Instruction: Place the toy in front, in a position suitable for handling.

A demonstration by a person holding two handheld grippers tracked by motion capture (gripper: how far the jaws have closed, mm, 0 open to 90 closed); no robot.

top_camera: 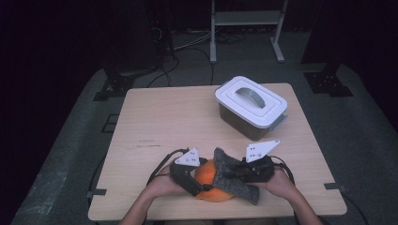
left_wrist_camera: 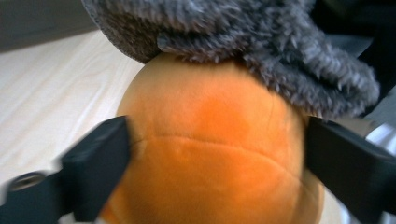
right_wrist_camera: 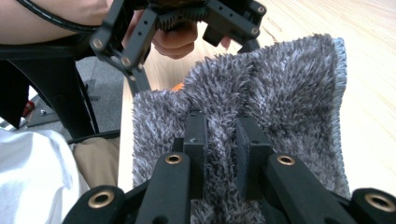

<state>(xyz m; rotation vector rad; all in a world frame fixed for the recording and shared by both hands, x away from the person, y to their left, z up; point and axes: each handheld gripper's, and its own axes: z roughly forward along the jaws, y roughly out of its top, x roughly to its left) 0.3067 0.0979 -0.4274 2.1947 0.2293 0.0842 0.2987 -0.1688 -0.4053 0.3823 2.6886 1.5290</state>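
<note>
Orange plush ball (left_wrist_camera: 210, 154) between left tool (left_wrist_camera: 215, 163) jaws

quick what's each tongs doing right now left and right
Left tongs: shut on the orange plush, one jaw on each side.
Right tongs: shut on the grey cloth, pinching a fold.

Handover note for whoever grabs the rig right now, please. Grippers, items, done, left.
Left gripper: jaws on either side of the orange plush ball, at the table's near edge.
Right gripper: shut on the grey fuzzy cloth, which drapes over the ball.
White lidded bin: far right, lid on.
Done: both items gripped.
Left: probably wiping or wrapping the ball; bin untouched.
</note>
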